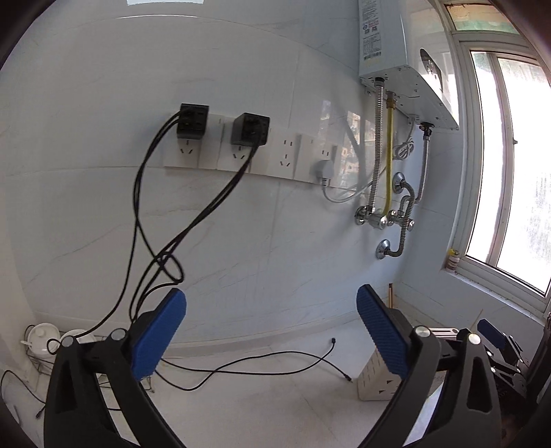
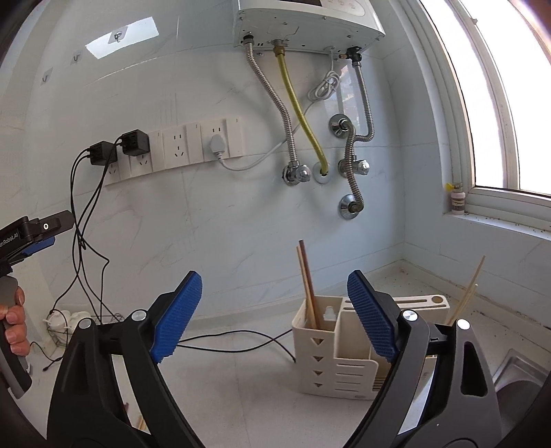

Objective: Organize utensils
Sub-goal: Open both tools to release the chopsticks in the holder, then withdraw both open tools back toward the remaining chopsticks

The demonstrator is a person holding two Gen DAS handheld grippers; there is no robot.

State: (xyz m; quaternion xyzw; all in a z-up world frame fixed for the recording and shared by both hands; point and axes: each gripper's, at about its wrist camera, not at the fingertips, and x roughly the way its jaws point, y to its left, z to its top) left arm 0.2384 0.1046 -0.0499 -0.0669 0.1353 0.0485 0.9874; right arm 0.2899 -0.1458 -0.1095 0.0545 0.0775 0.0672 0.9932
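Both grippers, left gripper (image 1: 272, 331) and right gripper (image 2: 275, 315), gape wide, holding nothing; beyond the right fingers stands the utensil holder (image 2: 330, 358) with chopsticks (image 2: 308, 286).

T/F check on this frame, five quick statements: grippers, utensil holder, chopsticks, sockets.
1. Both grippers are open with nothing between the fingers. True: left gripper and right gripper are both empty.
2. Brown chopsticks stand in the cream utensil holder. True.
3. The utensil holder lies tipped on its side. False: it stands upright on the counter.
4. All wall sockets are free. False: two black adapters and a grey plug are plugged in.
5. The hose under the water heater that enters the wall is red. False: it is yellow.
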